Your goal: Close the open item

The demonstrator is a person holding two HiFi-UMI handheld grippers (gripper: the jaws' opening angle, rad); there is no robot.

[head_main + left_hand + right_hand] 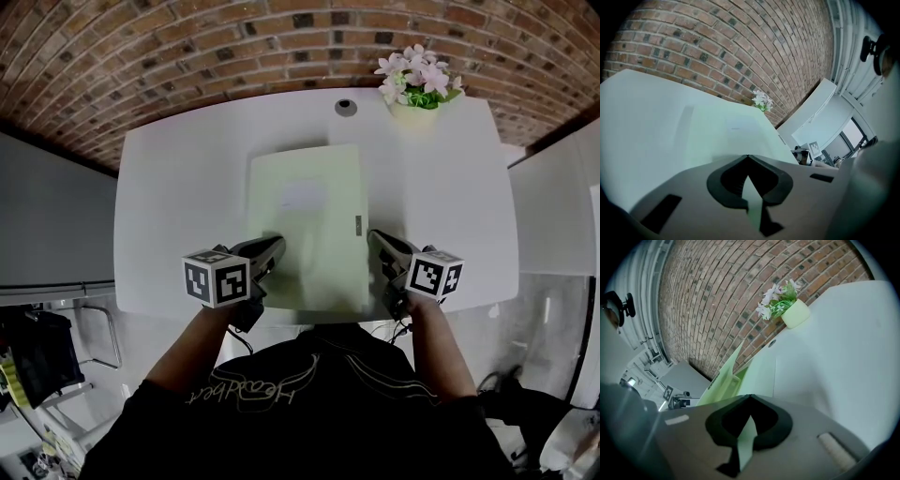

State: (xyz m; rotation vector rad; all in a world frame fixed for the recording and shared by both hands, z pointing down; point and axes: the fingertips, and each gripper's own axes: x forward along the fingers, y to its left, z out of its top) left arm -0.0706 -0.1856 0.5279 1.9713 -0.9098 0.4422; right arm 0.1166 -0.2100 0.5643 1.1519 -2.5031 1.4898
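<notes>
The box (305, 225) looks like thin, pale green board or plastic. I'd expect it to be light and a little springy, and stiff enough to keep flat but easy to bow or crease if squeezed hard or pushed down unevenly. The smooth surface could slip in the jaws, so a shallow pinch on the rim is the sensible hold, one at each near corner so the lid (719, 378) comes down level.

That is roughly the hold in place. The left hand-held gripper (267, 253) is clamped on a thin green edge at the near left corner, and the lid's top runs away straight ahead of its jaws. The right hand-held gripper (380, 246) is likewise closed on a thin green edge at the near right corner, which I read as the same lid. The rest of the box lies ahead and to its left.

From above, the box is a flat, plain rectangle with a faint paler patch near its middle and a small grey clasp (358, 225) on the side just ahead of the right hand-held gripper. In the right gripper view the lid stands off the lower part, leaving a wedge of gap with a brighter green inside showing, so it isn't shut yet.

The box lies on a white counter (178, 206). Well beyond both hand-held grippers, at the far edge, stands a pot of pink flowers (417, 89).
</notes>
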